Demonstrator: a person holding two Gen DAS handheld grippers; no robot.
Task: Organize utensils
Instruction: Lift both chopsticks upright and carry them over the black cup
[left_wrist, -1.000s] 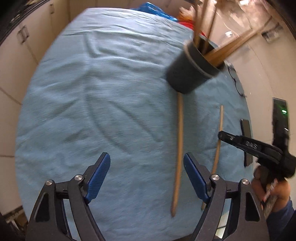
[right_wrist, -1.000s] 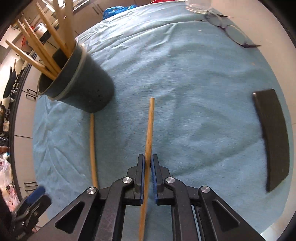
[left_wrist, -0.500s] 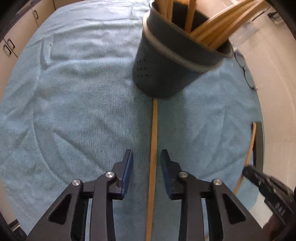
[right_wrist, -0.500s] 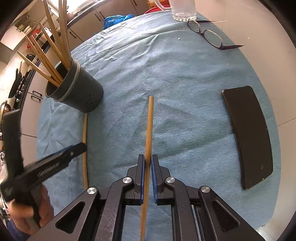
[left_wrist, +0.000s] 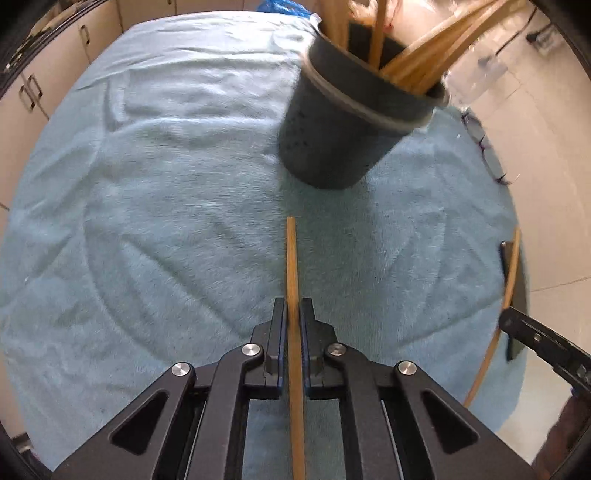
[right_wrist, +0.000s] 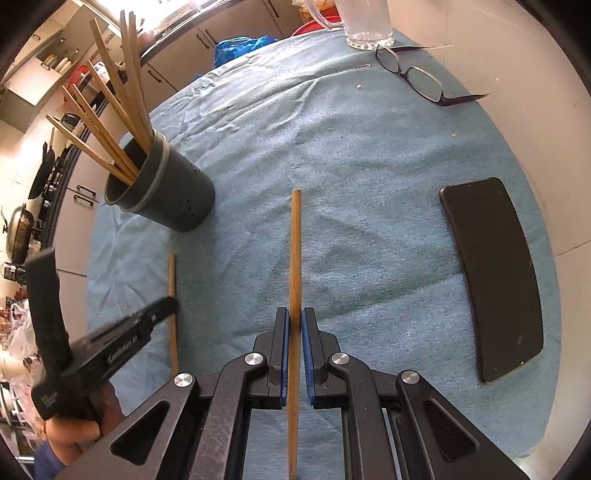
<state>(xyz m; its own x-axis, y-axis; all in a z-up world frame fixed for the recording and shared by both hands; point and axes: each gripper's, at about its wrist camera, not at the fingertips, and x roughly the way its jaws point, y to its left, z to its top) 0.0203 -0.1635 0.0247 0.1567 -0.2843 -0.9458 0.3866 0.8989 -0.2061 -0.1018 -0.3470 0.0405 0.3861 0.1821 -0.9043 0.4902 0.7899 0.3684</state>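
Chopsticks are the matter here: one chopstick (left_wrist: 293, 280) has just been clamped between the pads of the left gripper (left_wrist: 292, 314), whose jaws were wide apart a second ago and are now shut on it, just in front of the dark holder (left_wrist: 332, 147). A second chopstick (right_wrist: 295, 258) is held fast in the closed jaws of the right gripper (right_wrist: 294, 325), to the right of the holder. With both loose sticks gripped, the remaining work is judged to be lifting them and dropping them into the holder beside the bundle of chopsticks (right_wrist: 110, 122) already standing in it. Only in the right wrist view are the phone (right_wrist: 495, 273), the glasses (right_wrist: 417, 77) and a glass mug (right_wrist: 365, 26) shown clearly on the blue towel (right_wrist: 351, 155) beyond the holder; in the left wrist view that side is blurred, and possibly only the phone's edge is seen.
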